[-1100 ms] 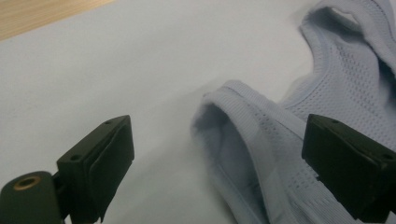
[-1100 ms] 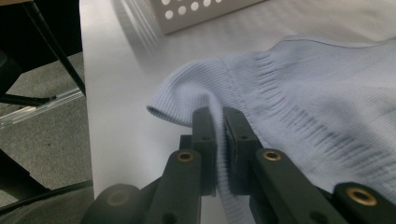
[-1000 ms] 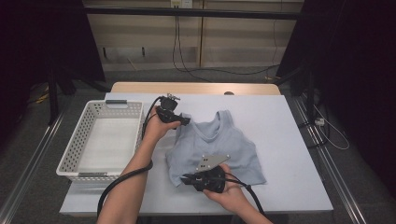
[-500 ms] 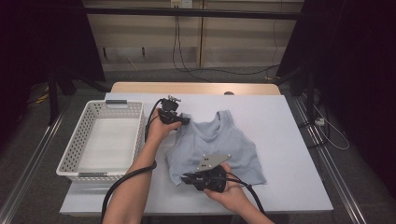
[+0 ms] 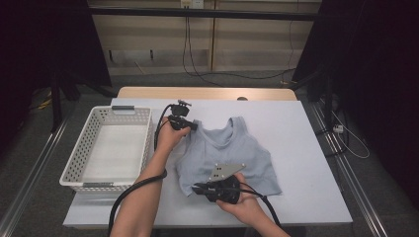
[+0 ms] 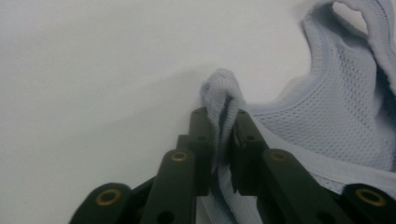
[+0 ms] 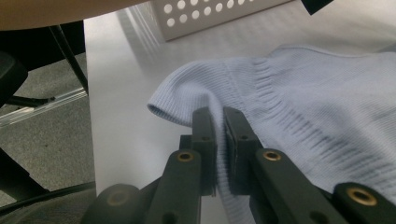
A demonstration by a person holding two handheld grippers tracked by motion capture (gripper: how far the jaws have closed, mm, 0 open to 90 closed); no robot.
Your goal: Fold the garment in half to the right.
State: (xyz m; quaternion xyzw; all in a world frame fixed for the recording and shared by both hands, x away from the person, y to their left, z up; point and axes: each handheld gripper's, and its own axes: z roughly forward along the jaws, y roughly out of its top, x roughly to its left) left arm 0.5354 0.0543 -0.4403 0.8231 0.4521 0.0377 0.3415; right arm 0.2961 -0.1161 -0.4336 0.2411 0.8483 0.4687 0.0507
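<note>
I'm seeing my left gripper (image 6: 223,140) having just been closing on the shoulder strap of the light-blue tank top (image 5: 230,150) lying on the surface (image 5: 306,163), while my right gripper (image 7: 219,135) is pinching its hem corner, so both ends are gripped for folding

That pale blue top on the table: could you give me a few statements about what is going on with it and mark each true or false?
1. The left gripper pinches a shoulder strap of the pale blue top. True; its jaws have just closed on it.
2. The right gripper hangs open above the cloth. False: it is shut on the ribbed hem.
3. The white basket holds folded clothes. False: nothing lies in it.
4. The top lies on the white table, to the right of the basket in the high view. True.
</note>
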